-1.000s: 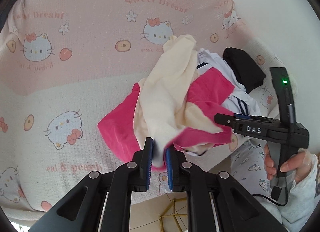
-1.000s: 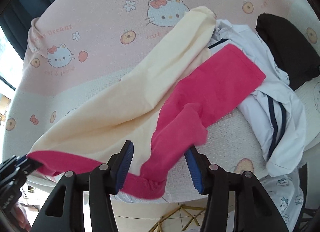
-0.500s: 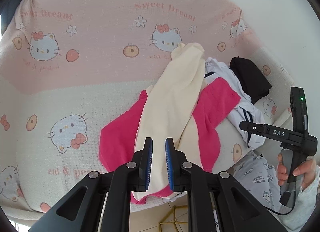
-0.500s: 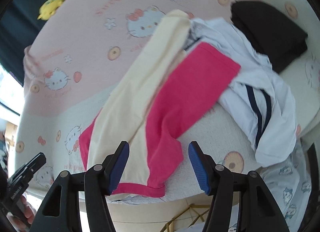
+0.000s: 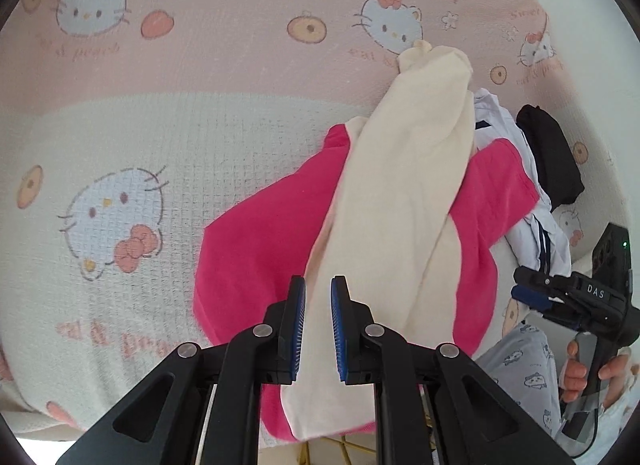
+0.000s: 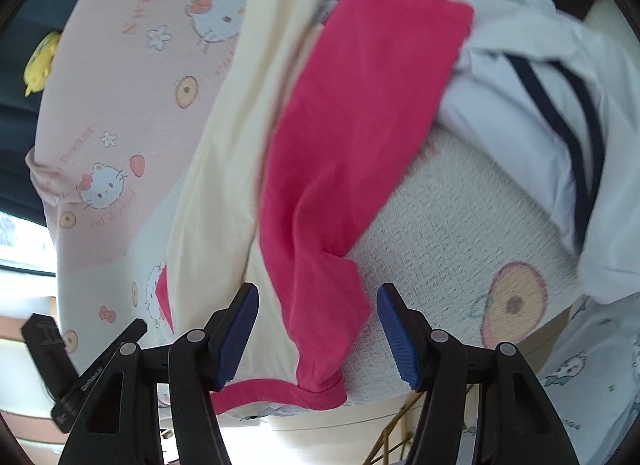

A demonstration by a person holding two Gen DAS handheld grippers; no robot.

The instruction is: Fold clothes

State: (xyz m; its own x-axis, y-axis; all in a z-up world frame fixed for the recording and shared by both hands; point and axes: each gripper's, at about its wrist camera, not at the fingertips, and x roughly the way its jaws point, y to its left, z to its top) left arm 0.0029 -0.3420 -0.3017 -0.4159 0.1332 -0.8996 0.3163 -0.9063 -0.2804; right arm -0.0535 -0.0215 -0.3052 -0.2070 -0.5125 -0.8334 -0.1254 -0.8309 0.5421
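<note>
Risk of grabbing one layer only: right tool (image 6: 316,329) gaping wide over pink-and-cream garment (image 6: 344,153) draped off sofa (image 6: 460,233) edge, left tool (image 5: 318,329) nearly closed, empty, above cream fold.

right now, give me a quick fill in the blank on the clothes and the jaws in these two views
1. The cream and hot-pink cotton garment lies on a blanket printed with cartoon ____.
2. The white garment beside it has dark navy ____.
3. The gripper whose jaws stand wide apart is the ____ one.
4. The folded garment farthest right in the left wrist view is ____.

Missing words: cats; stripes; right; black
</note>
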